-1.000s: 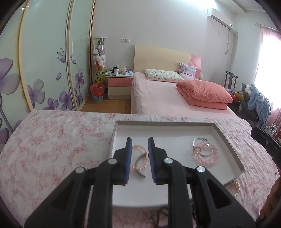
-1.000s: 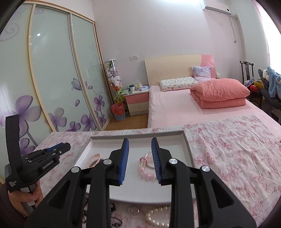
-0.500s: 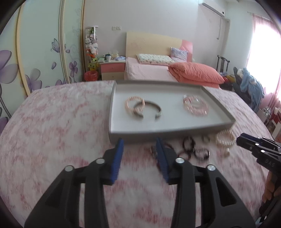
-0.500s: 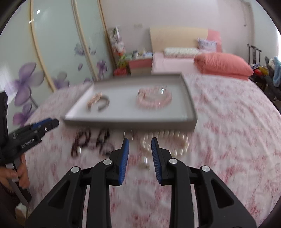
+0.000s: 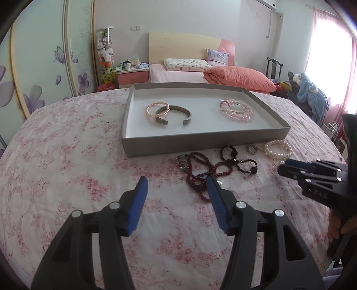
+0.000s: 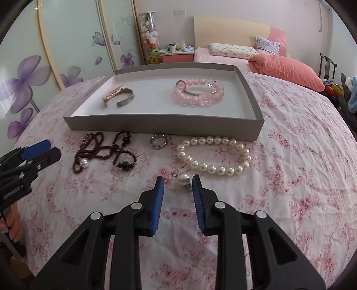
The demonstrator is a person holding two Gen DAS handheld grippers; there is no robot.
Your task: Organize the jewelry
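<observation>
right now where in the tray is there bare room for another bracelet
The tray is bare in the middle, between the metal cuff and the pink bead bracelet, and along its near wall. Its left and right thirds are taken. The cloth before it is crowded with dark beads and pearls.

Place type: home bedroom.
Bed (image 5: 185, 73): pink sheet, floral pillow (image 5: 186, 64), folded coral duvet (image 5: 239, 78), pale wooden headboard (image 5: 183, 48).
Storage: sliding wardrobe doors (image 6: 67, 44) — frosted glass with purple flower prints.
Bedside: pink nightstand (image 5: 133, 77); a clear column of plush toys (image 5: 105, 53) stood beside it.
Work surface: floral pink cloth (image 5: 67, 156) — jewelry tray (image 5: 200, 142) rested on it.
Climate: wall air conditioner (image 5: 266, 2).
</observation>
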